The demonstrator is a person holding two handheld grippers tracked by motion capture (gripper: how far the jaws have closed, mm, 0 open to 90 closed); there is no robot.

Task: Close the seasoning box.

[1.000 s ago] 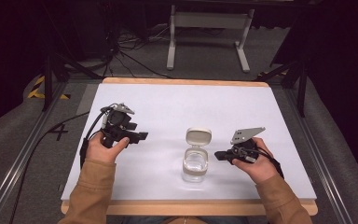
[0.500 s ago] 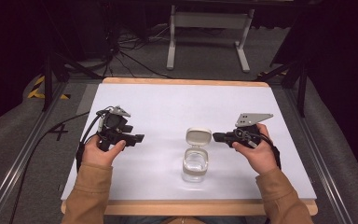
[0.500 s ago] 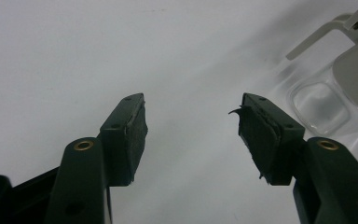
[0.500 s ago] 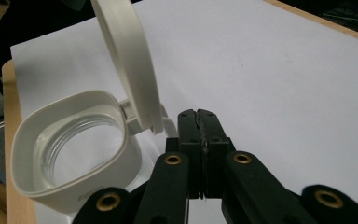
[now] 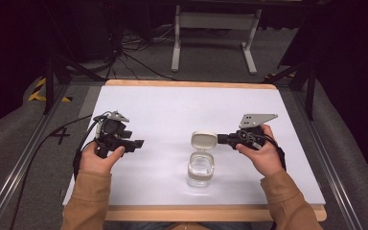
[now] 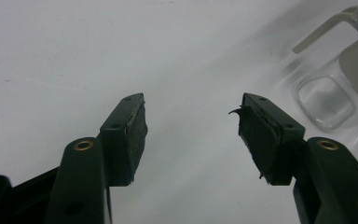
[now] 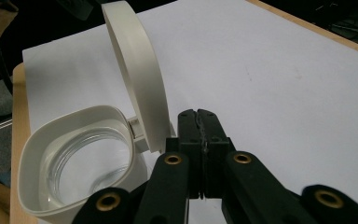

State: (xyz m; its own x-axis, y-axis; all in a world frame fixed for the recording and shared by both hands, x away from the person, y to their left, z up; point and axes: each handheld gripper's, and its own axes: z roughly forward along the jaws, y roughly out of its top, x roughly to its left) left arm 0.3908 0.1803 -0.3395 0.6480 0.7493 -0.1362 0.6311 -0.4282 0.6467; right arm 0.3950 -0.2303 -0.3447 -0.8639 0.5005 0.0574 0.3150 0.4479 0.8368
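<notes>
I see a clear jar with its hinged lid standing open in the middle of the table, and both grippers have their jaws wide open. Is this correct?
Not fully. The clear jar does stand mid-table with its hinged lid open, and the left gripper is open. But the right gripper is shut, holding nothing: the right gripper view shows its two jaws pressed together just behind the raised lid.

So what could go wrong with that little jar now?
The right gripper is shut, its tips right behind the raised lid; a push could slam the lid or tip the clear jar over. Nothing holds the jar: the left gripper is open and far off to the side, so the jar might slide on the white table.
</notes>
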